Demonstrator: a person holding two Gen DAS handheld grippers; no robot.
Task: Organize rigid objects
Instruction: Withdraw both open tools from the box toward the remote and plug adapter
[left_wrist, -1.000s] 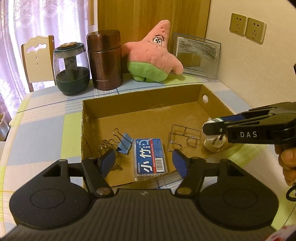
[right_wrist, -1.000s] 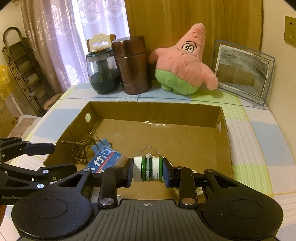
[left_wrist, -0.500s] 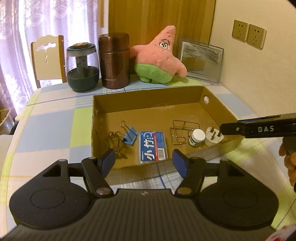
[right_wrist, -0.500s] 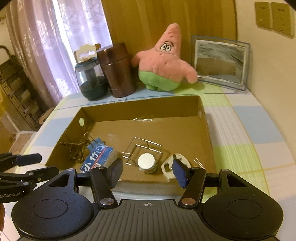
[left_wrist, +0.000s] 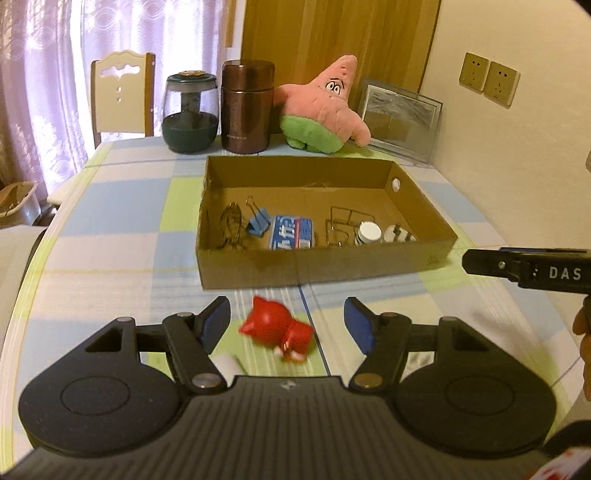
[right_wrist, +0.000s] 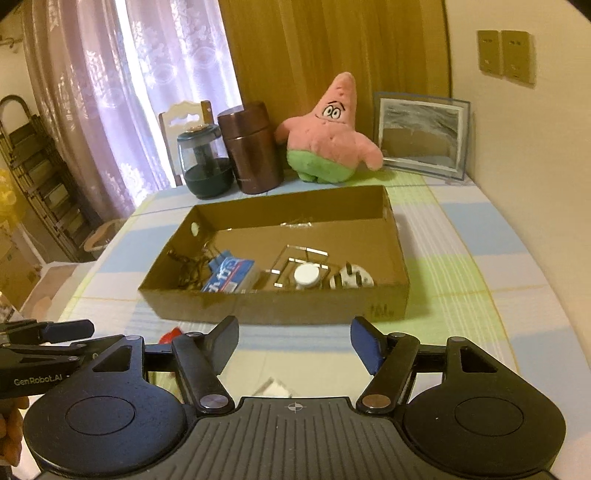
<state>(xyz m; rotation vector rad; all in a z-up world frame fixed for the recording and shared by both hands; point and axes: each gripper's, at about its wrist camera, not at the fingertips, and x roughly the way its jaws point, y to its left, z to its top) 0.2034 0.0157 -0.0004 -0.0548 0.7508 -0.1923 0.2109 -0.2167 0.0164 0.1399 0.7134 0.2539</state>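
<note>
You are holding the left gripper (left_wrist: 287, 324) with jaws parted and empty over the red figurine (left_wrist: 277, 329) lying on the surface before the cardboard box (left_wrist: 321, 266). The right gripper (right_wrist: 294, 342) is opening its jaws, gripping nothing. Be centring on the figurine's body before closing.

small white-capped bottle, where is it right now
In the left wrist view the small white-capped bottle stands inside the cardboard box, near its front right corner, between the wire frame and the white plug.

Plush star (left_wrist: 325, 107), brown flask (left_wrist: 246, 107), jar (left_wrist: 190, 110), pic frame (left_wrist: 400, 116) behind.
</note>
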